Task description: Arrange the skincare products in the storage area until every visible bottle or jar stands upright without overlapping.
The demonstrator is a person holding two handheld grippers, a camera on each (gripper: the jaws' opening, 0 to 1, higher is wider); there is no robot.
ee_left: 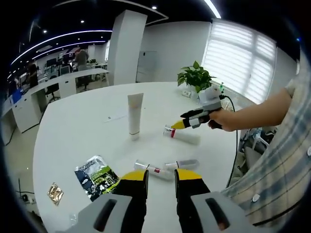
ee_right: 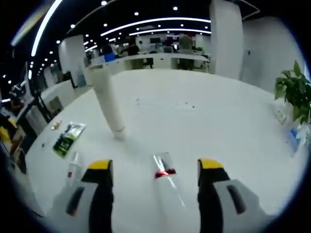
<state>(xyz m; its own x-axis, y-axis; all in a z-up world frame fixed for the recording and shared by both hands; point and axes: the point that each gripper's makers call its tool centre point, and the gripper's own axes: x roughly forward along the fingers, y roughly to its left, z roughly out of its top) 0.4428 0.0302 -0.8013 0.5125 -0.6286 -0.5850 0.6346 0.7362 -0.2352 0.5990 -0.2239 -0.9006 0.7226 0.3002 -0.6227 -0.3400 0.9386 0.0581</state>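
The right gripper point(ee_right: 154, 170) is hanging spread around the fallen white bottle point(ee_right: 167, 191), whose long axis is running straight ahead between its jaws; the left gripper point(ee_left: 161, 175) is hovering spread, farther off.
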